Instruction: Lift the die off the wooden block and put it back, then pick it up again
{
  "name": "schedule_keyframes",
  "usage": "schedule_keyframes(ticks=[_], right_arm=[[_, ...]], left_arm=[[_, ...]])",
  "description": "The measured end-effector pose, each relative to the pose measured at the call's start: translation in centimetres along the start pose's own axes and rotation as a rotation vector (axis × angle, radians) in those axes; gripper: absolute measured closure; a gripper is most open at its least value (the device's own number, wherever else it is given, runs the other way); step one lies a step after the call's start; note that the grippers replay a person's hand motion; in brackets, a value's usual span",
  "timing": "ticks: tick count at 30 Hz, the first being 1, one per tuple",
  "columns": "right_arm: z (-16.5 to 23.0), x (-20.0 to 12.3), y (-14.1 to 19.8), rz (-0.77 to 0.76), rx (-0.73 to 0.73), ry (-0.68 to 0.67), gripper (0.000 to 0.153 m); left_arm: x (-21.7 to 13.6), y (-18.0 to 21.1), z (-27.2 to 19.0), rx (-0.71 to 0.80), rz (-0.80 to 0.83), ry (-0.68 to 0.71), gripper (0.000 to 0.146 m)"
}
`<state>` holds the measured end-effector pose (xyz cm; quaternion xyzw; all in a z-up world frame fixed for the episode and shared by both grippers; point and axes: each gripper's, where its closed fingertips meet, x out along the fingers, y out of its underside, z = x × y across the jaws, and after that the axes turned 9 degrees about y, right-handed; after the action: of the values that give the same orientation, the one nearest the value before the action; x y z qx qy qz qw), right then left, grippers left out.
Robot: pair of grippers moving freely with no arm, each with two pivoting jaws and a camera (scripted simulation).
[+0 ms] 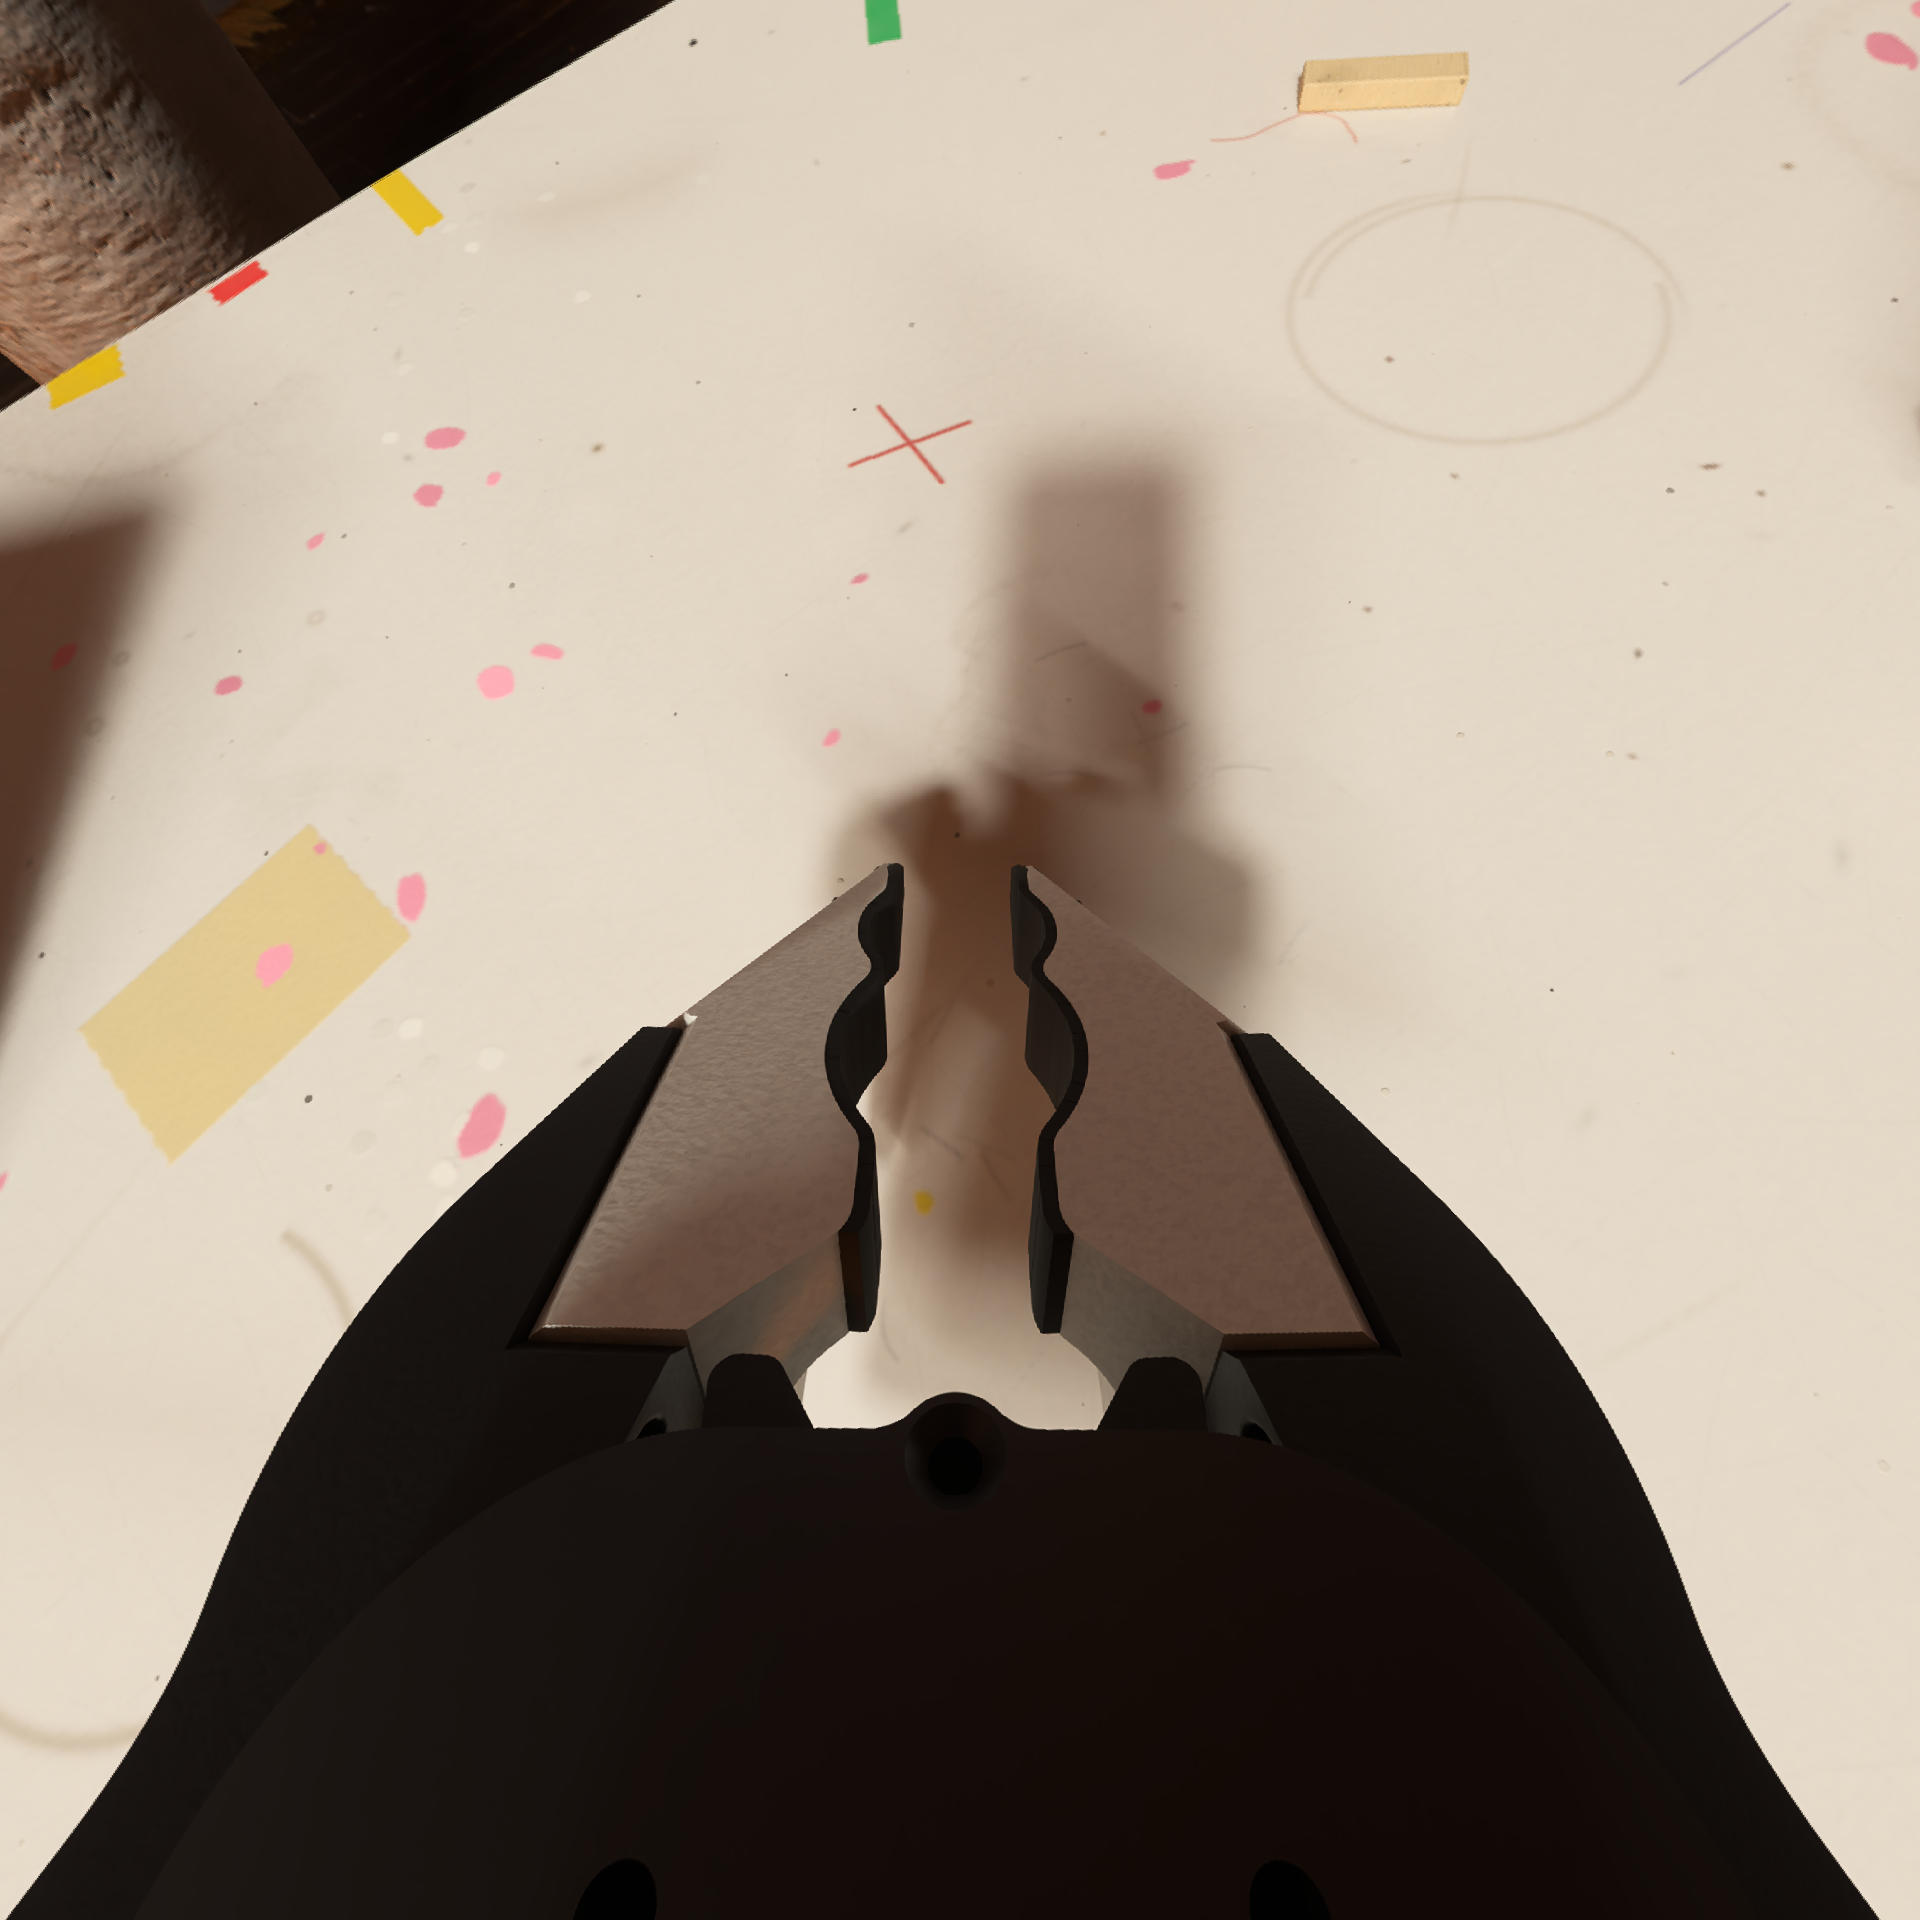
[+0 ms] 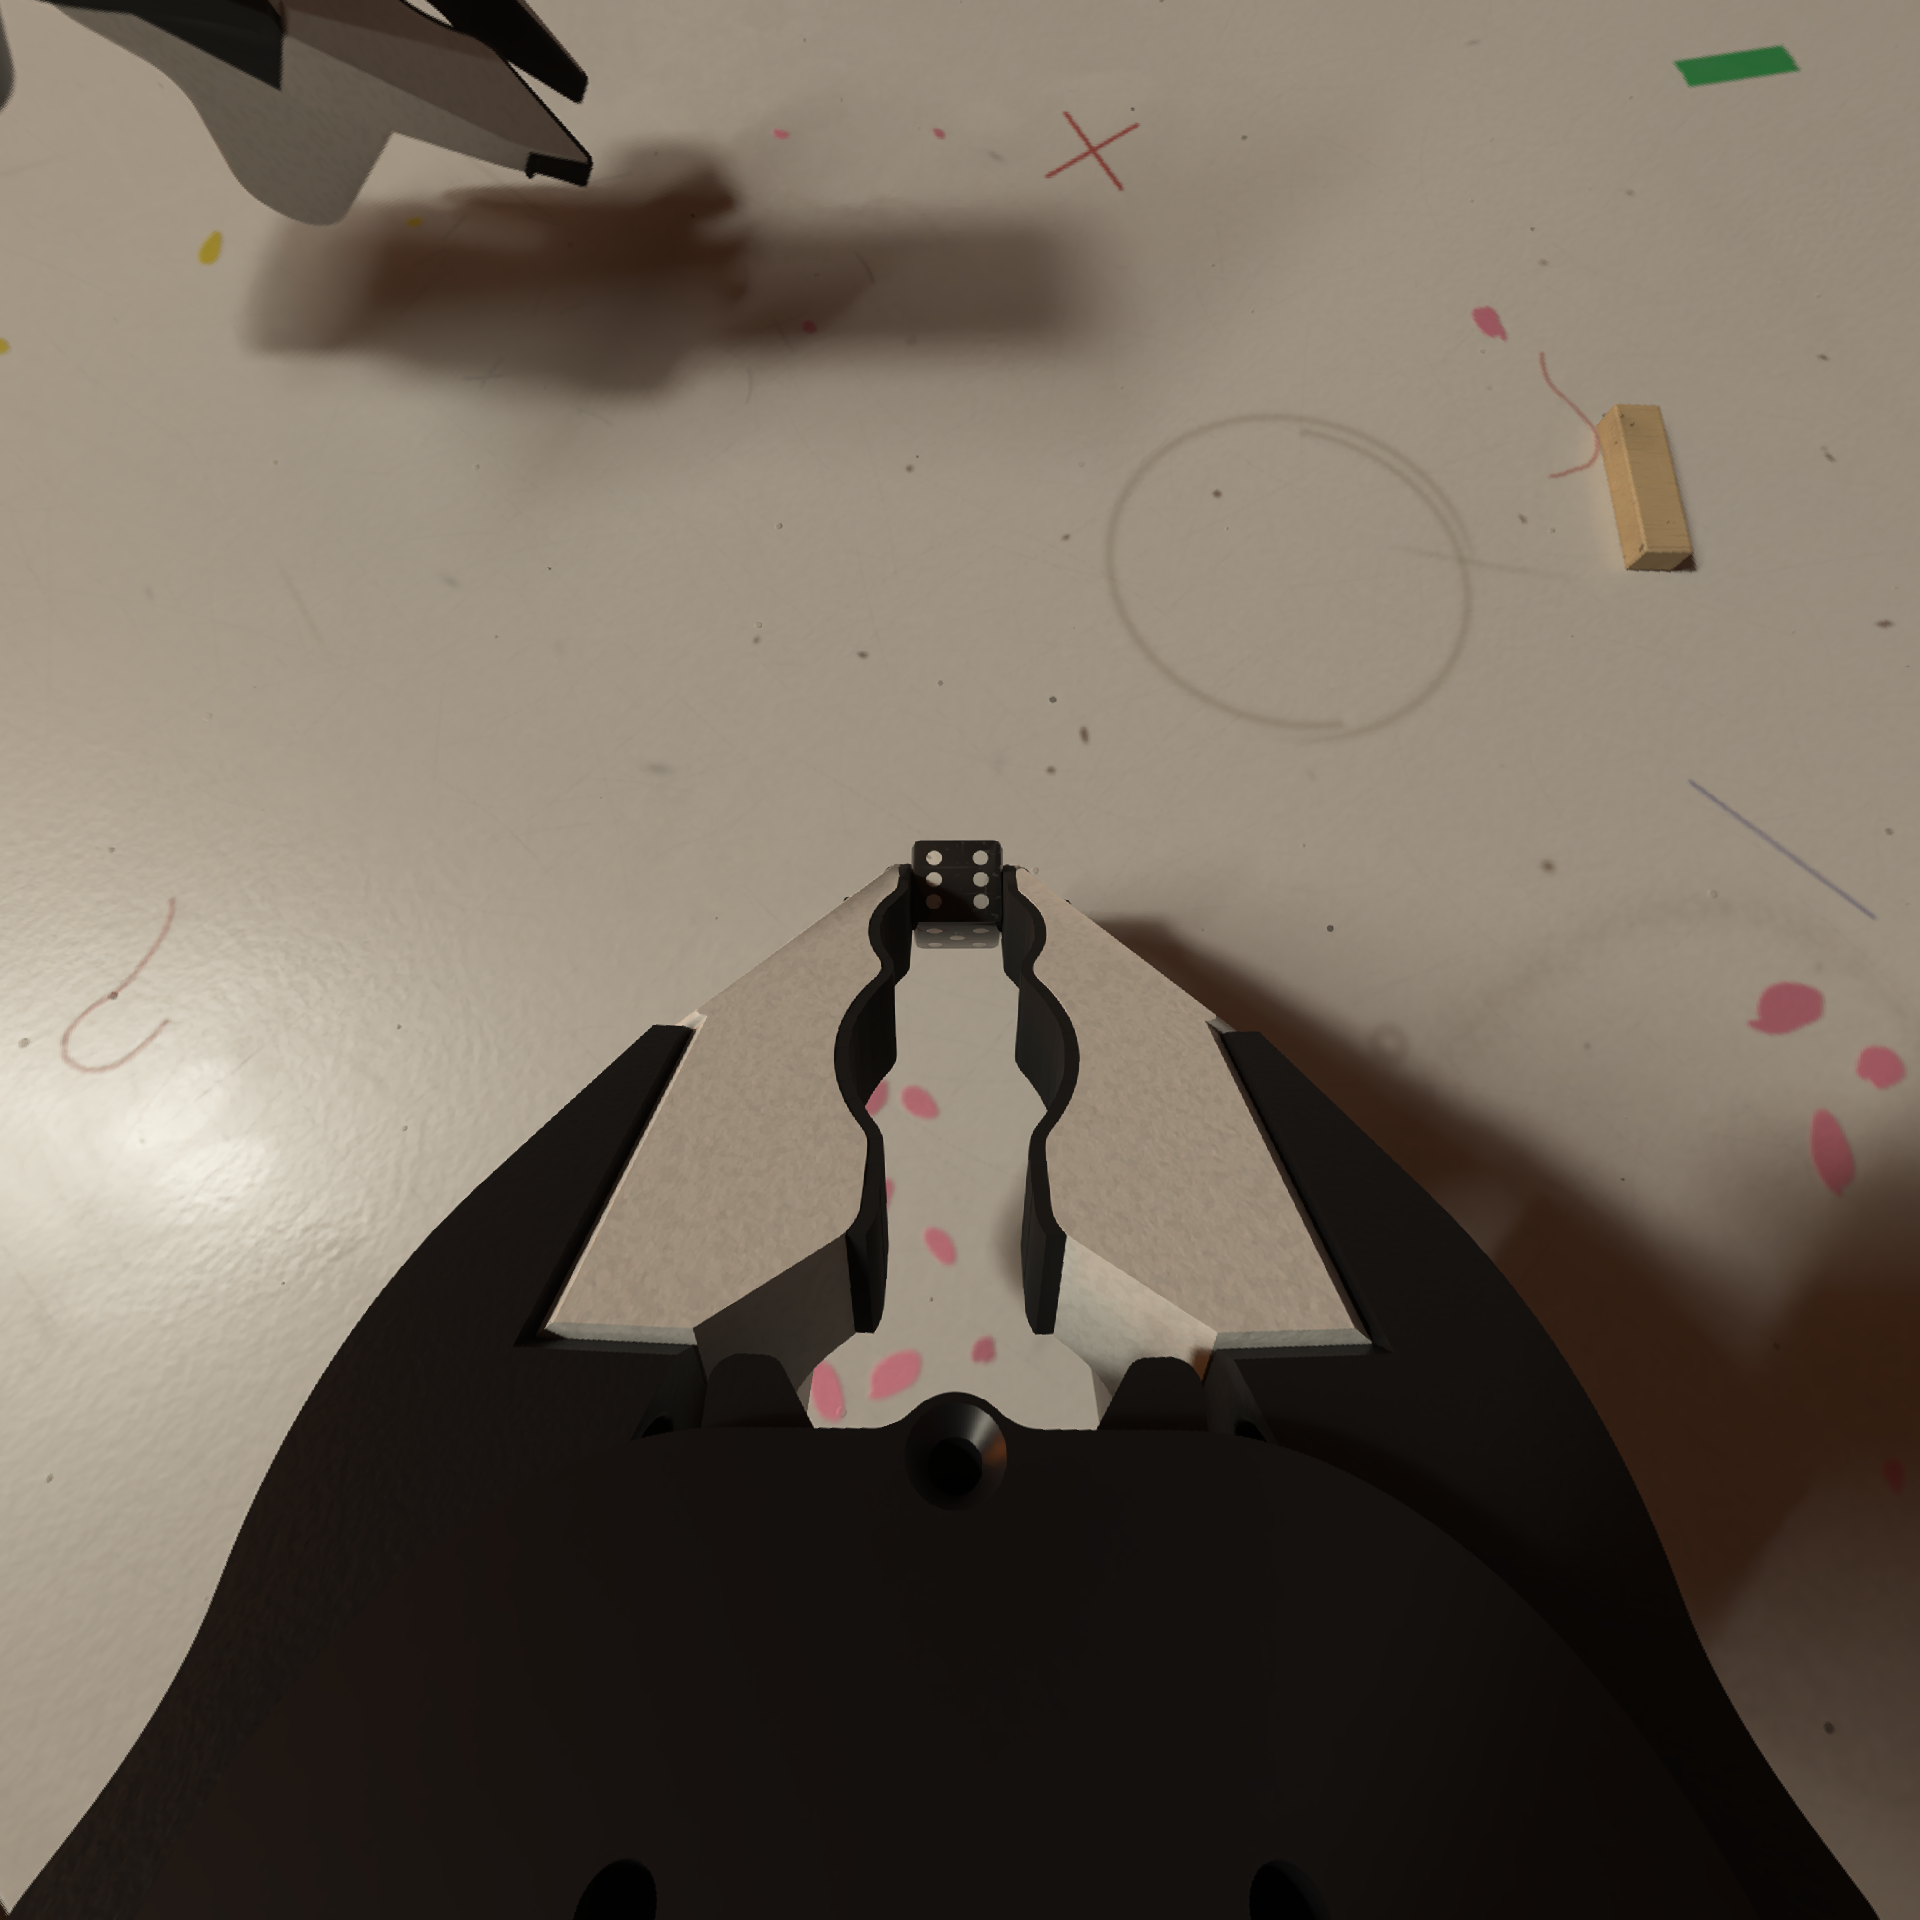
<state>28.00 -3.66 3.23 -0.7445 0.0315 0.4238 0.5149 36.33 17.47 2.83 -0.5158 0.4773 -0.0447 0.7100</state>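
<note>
My right gripper point(image 2: 957, 883) is shut on a small black die point(image 2: 957, 869) with white pips, pinched between its fingertips above the table. The pale wooden block point(image 2: 1644, 488) lies far off at the upper right of the right wrist view, with nothing on it. The block also shows in the left wrist view point(image 1: 1382, 81) at the far top right. My left gripper point(image 1: 957, 878) is empty, its jaws a narrow gap apart, held over the table. It also shows in the right wrist view point(image 2: 556, 125) at the top left.
The white table point(image 2: 520, 675) is speckled with pink paint spots. A pencilled circle point(image 2: 1288, 577), a red cross point(image 2: 1091, 151) and a green tape strip point(image 2: 1735, 65) mark it. A beige tape patch point(image 1: 244, 987) lies left; the table's edge point(image 1: 312, 223) runs along the upper left.
</note>
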Motion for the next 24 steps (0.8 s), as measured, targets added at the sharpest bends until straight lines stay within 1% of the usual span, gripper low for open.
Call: schedule_keyframes(ticks=[9,14,24], right_arm=[[0.99,0.68,0.28,0.040,-0.056,0.036,0.137],[0.73,0.86,0.36,0.045,-0.073,0.068,0.137],[0.71,0.91,0.33,0.039,-0.063,0.044,0.137]], left_arm=[[-0.24,0.18,0.14,0.011,0.003,-0.010,0.126],[-0.19,0.19,0.13,0.015,0.007,-0.012,0.125],[-0.13,0.23,0.17,0.013,0.012,-0.012,0.125]])
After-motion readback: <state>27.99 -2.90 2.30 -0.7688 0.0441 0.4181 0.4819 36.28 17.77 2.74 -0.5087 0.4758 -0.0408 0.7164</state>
